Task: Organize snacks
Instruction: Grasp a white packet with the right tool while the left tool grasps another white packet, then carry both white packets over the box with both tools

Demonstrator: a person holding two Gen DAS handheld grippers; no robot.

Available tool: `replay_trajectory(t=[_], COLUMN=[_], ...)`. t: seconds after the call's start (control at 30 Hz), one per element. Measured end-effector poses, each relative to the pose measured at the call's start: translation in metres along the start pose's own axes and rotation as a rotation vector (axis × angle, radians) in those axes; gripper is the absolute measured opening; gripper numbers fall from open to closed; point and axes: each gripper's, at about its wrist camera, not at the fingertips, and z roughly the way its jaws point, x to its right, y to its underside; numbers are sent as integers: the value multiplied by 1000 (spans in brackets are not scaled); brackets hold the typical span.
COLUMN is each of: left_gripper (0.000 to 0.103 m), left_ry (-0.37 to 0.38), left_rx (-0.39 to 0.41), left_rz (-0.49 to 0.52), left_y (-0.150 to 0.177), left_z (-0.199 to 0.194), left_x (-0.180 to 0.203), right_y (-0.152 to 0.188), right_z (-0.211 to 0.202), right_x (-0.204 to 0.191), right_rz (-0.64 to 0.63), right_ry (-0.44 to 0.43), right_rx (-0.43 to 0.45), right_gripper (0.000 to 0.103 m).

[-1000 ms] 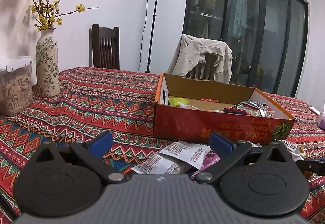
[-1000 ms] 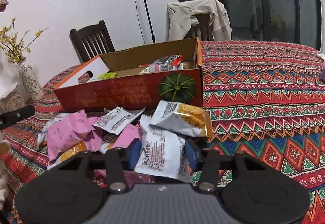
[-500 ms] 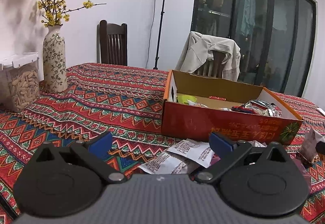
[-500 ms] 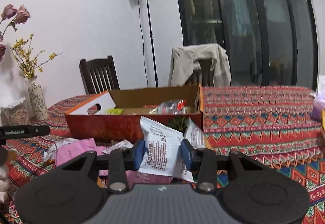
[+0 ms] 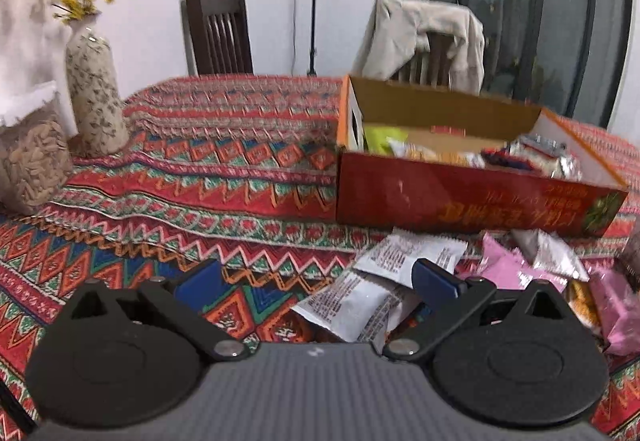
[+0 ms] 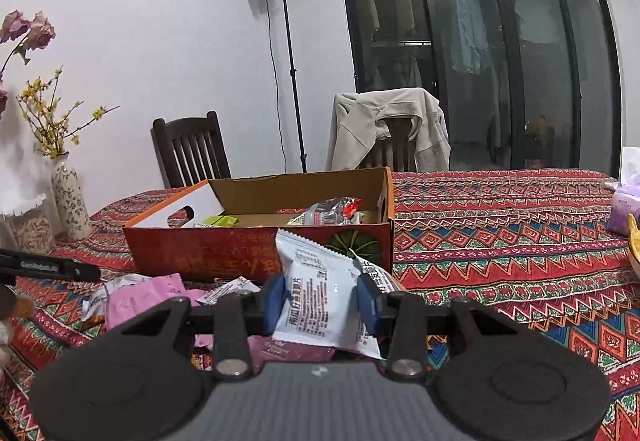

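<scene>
Our right gripper pinches a white packet between its blue pads and holds it up clear of the cloth, just in front of the box. To do this step well, we think we must keep the pinch firm, carry the packet over the near wall, and open only when it is above the snacks inside, because the film is thin and slippery. Our left gripper is spread wide and holds nothing; it hangs over the loose packets that lie near the box. The held packet is puffed, flat-sealed at the top with a toothed edge, white with dark print, and a little crumpled where the pads squeeze it.
</scene>
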Motion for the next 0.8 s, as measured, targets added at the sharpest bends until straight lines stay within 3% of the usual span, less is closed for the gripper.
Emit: replay_trajectory(t=[0.33, 0.53, 0.57, 0.7, 0.8], left_gripper=[103, 98, 91, 47, 45], left_ry=[38, 109, 127, 211, 212], left_rx=[-24, -63, -71, -69, -52], left_rz=[140, 112, 101, 86, 85], left_y=[-5, -9, -8, -7, -4], left_z=[20, 30, 32, 24, 18], left_x=[25, 23, 21, 20, 21], right_y=[0, 0, 0, 1, 1], right_z=[3, 3, 4, 4, 5], right_x=[-1, 0, 0, 0, 0], right_rz=[4, 3, 2, 3, 3], right_ry=[5, 6, 6, 9, 13], right_rx=[-10, -13, -14, -16, -19], right_gripper=[39, 39, 39, 39, 39])
